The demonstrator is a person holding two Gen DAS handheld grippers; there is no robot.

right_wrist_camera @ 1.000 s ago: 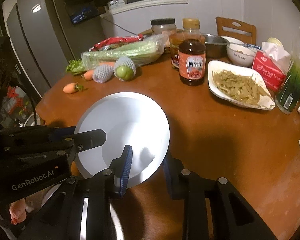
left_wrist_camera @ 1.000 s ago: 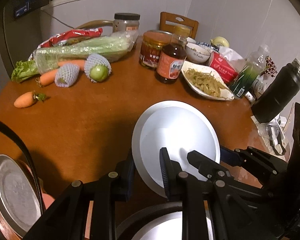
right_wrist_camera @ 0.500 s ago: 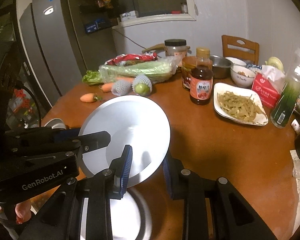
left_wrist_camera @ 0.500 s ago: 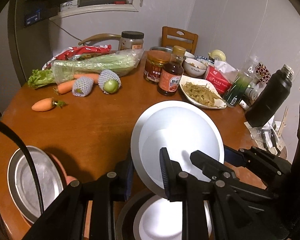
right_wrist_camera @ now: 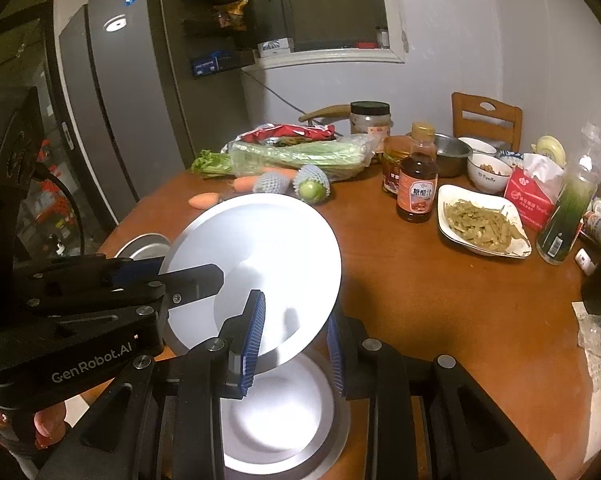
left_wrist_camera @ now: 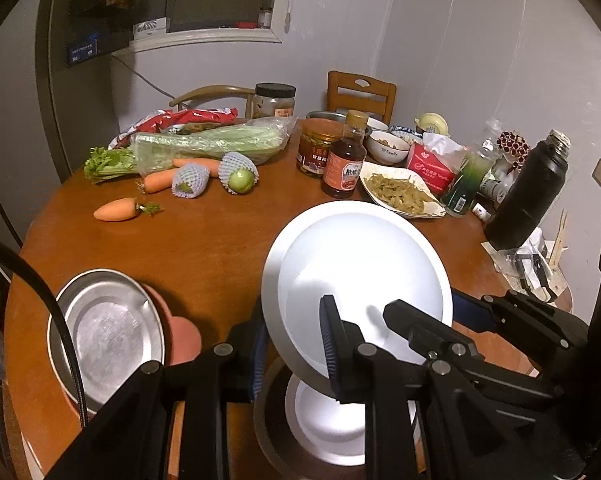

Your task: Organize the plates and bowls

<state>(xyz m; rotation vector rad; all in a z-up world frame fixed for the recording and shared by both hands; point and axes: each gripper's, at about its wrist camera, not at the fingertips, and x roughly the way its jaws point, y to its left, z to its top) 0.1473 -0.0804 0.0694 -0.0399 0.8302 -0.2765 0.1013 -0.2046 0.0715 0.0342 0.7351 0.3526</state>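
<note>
Both grippers (left_wrist_camera: 292, 344) (right_wrist_camera: 294, 336) clamp white plate (left_wrist_camera: 356, 264), tilted, face toward cameras

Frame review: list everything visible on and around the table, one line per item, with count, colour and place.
White plate: 1, white, lifted, gripped by both grippers.
Second plate: 1, white, on table beneath.
Metal plate: 1, silver, near left edge.
Carrots: 3, orange, far left.
Celery: 1 bag, green, back left.
Netted fruits: 2, green, beside carrots.
Sauce bottle: 1, brown, centre back.
Food dish: 1, white, right of bottle.
Flask: 1, black, right edge.
Table: 1, brown.
Left gripper: black, shut on plate.
Right gripper: black, shut on plate.
</note>
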